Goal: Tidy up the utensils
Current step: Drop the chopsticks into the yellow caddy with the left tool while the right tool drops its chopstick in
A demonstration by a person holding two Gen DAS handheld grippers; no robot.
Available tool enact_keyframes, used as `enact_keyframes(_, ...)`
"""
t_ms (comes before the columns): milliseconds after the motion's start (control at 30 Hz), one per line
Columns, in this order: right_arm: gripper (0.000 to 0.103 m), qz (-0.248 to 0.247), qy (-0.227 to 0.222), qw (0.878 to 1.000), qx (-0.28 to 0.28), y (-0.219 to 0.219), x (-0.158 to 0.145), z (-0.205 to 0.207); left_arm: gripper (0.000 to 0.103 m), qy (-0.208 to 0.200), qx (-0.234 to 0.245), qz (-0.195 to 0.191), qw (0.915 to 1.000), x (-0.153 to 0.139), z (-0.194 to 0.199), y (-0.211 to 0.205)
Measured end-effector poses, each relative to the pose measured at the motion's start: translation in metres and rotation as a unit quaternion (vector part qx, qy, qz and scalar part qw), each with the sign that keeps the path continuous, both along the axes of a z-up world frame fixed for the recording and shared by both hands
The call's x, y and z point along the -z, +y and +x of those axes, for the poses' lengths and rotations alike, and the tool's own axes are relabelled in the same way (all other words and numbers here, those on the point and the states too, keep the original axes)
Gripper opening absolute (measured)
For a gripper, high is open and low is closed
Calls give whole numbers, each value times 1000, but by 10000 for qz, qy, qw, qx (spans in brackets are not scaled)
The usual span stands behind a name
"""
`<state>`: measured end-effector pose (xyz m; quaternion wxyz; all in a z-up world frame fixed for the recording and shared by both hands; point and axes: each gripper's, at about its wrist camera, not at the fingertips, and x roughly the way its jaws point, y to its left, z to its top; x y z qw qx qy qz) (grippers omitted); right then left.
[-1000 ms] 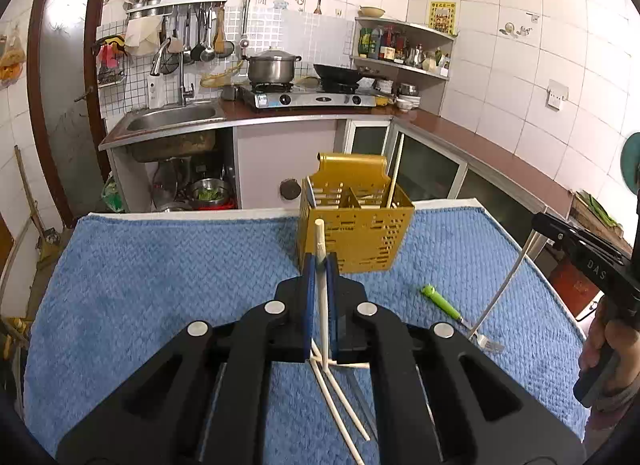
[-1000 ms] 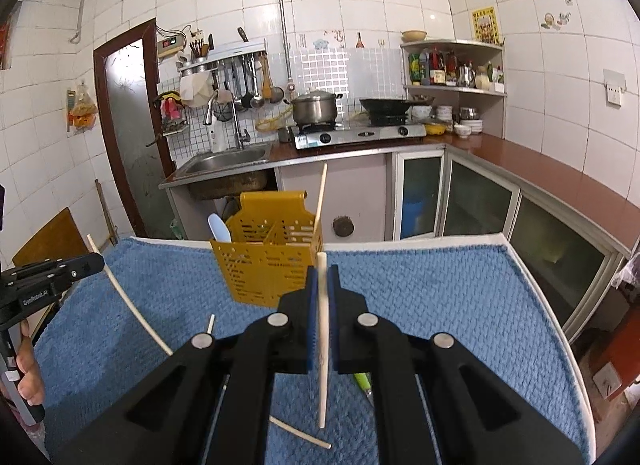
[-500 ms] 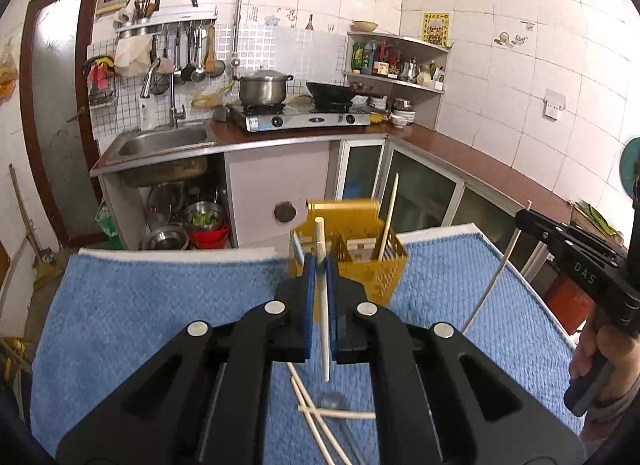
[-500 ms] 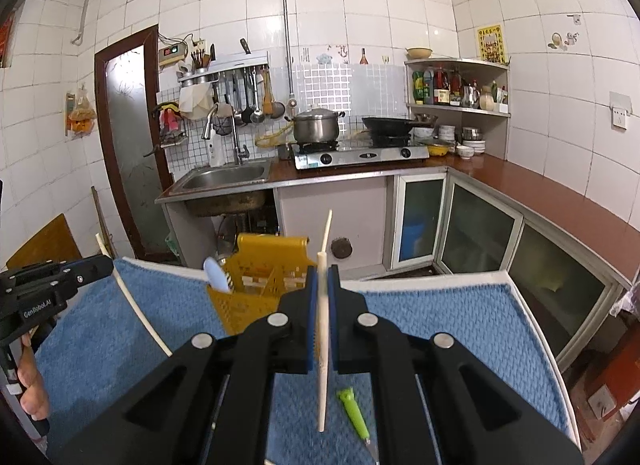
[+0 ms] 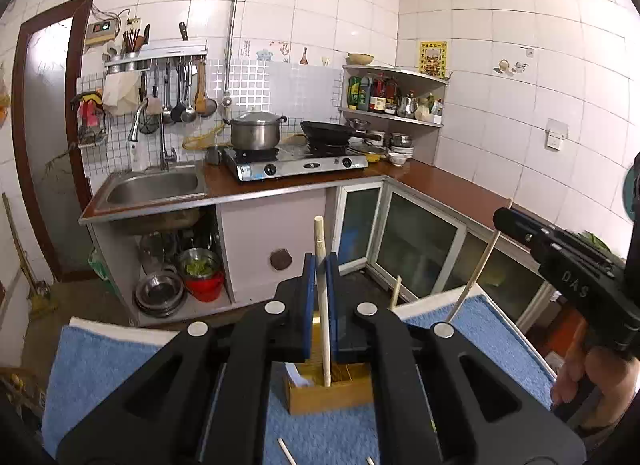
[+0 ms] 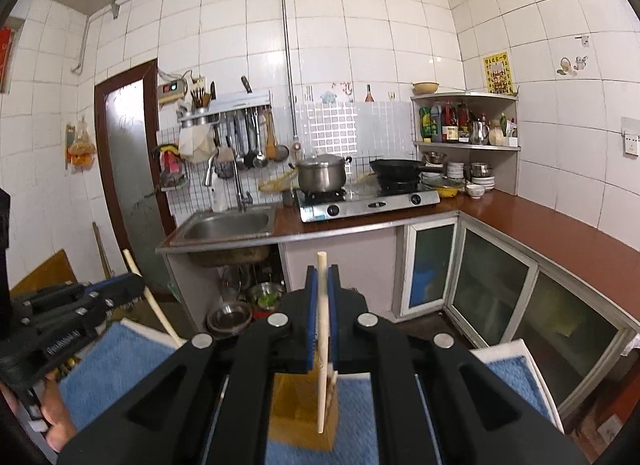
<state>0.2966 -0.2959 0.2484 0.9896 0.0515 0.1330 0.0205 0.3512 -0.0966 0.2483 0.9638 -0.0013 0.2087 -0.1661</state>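
Observation:
My left gripper [image 5: 320,265] is shut on a pale chopstick [image 5: 322,301] held upright, its lower tip over the yellow utensil basket [image 5: 332,395] on the blue towel [image 5: 92,365]. My right gripper [image 6: 321,279] is shut on another pale chopstick [image 6: 323,349], upright, its tip over the same basket [image 6: 302,413]. Each gripper shows in the other's view, the right gripper [image 5: 560,253] at the right, the left gripper [image 6: 72,309] at the left. A chopstick [image 5: 395,292] stands in the basket behind my fingers.
Loose chopsticks [image 5: 286,451] lie on the towel at the near edge. Beyond the table stand the kitchen counter [image 5: 280,187], sink [image 5: 154,187], stove [image 5: 296,163] with a pot, and glass cabinet doors [image 6: 492,285].
Both grippers rose and moved forward with their chopsticks until they stand above the basket. The basket now sits low between the fingers; the fork and green-handled utensil have left view.

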Motion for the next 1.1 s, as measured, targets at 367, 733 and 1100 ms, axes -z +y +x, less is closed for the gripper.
enact_keyframes(367, 5, 2, 89, 9999, -86, 12, 55, 53, 4, 285, -13, 115, 9995, 66, 48, -8)
enact_keyframes(733, 5, -54, 441, 9988, -188, 7, 128, 60, 4, 458, -227, 149, 9986, 135, 55, -2)
enact_keyframes(1100, 8, -14, 518, 9984, -215, 5, 141, 39, 5, 565, -224, 157, 9980, 154, 36, 0)
